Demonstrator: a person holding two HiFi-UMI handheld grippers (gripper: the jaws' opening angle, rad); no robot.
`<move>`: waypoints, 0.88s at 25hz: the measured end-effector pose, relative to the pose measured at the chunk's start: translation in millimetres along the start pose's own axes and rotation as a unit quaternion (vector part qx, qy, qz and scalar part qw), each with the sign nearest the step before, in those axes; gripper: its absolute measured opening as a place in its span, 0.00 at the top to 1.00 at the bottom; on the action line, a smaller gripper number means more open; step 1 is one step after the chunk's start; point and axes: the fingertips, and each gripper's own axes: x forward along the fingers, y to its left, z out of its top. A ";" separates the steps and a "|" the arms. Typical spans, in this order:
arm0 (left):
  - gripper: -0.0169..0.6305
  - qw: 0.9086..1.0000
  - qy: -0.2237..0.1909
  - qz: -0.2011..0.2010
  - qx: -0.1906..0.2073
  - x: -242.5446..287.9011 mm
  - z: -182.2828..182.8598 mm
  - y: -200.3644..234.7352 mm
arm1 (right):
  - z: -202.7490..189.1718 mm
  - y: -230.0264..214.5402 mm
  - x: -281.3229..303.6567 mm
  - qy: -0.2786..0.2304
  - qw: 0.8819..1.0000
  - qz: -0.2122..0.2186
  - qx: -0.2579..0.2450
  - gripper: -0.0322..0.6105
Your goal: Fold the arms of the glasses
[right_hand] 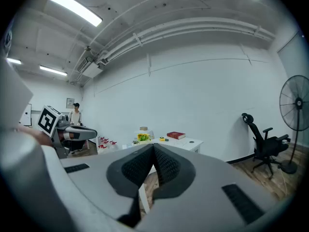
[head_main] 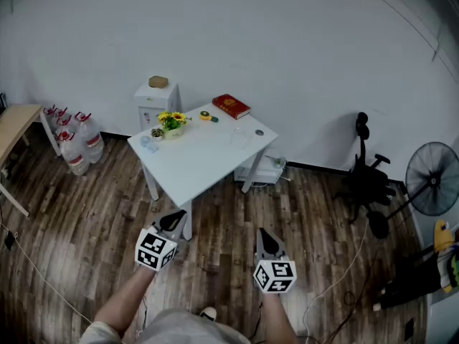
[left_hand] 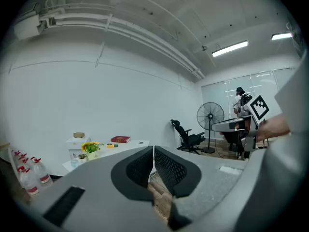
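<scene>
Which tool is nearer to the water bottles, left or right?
Left. The left tool is over the floor to the right of the water bottles; the right tool is farther right, beyond the left one.

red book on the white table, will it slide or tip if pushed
The red book lies flat, so it would probably slide, not tip. It looks thick, so likely stiff when lifted. At the edge of the table, a push might drop it.

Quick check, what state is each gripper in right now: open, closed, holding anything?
Left gripper: closed, holding nothing.
Right gripper: closed, holding nothing.
</scene>
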 end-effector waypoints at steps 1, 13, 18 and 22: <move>0.96 1.000 -0.002 -0.004 -0.005 -1.7 -1.0 -0.8 | 0.3 1.8 -0.1 -0.004 1.000 0.002 0.005 0.96; 0.41 0.999 0.004 -0.006 -0.042 8.7 -27.1 -14.5 | -26.5 -11.5 9.5 -0.022 1.000 0.007 0.022 0.38; 0.41 0.999 0.014 -0.005 -0.046 26.4 -38.9 -30.3 | -41.7 -28.2 8.6 -0.008 0.999 0.019 0.027 0.35; 0.41 0.999 0.021 -0.002 -0.049 40.6 -48.7 -47.2 | -47.3 -49.4 0.3 -0.006 0.999 0.018 0.034 0.36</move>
